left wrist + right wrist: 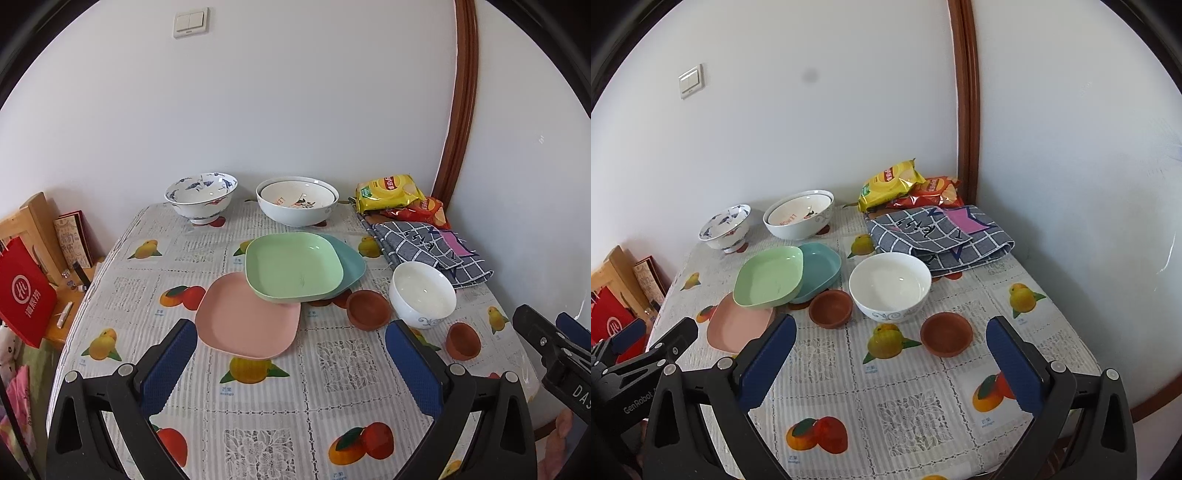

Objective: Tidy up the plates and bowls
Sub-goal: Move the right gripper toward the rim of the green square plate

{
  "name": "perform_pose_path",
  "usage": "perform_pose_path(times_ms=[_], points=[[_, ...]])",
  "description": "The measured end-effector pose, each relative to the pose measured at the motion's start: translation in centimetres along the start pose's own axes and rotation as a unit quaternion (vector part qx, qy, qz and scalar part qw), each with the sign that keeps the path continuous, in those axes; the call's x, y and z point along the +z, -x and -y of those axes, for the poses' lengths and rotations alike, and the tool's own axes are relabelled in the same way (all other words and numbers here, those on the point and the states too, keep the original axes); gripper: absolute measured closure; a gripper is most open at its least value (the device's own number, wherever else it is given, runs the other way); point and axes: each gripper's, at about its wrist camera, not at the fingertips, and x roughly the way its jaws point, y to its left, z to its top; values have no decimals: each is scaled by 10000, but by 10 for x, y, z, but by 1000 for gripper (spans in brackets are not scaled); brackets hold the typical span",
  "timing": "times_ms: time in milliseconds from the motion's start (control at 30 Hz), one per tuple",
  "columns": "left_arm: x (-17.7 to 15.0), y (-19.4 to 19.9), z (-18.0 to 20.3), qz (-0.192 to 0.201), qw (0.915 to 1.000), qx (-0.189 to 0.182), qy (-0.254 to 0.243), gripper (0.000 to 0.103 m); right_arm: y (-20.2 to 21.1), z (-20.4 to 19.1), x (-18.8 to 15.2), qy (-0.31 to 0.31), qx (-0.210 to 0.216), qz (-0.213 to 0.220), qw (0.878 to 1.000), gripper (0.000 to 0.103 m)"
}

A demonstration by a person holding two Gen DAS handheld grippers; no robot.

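A green plate (293, 266) lies partly on a teal plate (351, 258) and a pink plate (247, 321) at the table's middle. A white bowl (423, 293) and two small brown bowls (367, 308) (463, 339) sit to the right. A blue-patterned bowl (201, 195) and two nested white bowls (297, 203) stand at the back. My left gripper (291, 354) is open and empty, just before the pink plate. My right gripper (890, 354) is open and empty, near a brown bowl (945, 334) and the white bowl (890, 286).
Chip bags (388, 192) and a folded checked cloth (428, 251) lie at the back right of the fruit-print tablecloth (280, 406). A red bag (22, 295) and wooden shelf (37, 221) stand left of the table. A wall stands behind.
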Motion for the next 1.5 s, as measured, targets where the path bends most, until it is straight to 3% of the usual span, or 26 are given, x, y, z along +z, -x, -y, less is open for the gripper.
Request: perform_pose_path(times_ms=[300,767,1067,1167,1267,1500], points=[[18,-57,-30,-331,9990,160,268,4,-48,-28,20,233,236,-231,9992,3],[51,-137,-58,-666,9965,135,491,22,-146,-64,39,423,576,-868,9937,26],[69,-190,-65,-866,9953,-27,432,41,-191,-91,32,415,889,-1305,9866,41],[71,-205,-66,-920,9947,-72,449,41,-203,-99,28,463,916,-1418,9846,46],[73,-218,-66,-975,9940,-114,480,42,-215,-106,24,456,931,-1544,9825,46],[71,-245,-66,-1187,9915,-214,487,54,-238,-119,15,533,918,-1749,9788,51]])
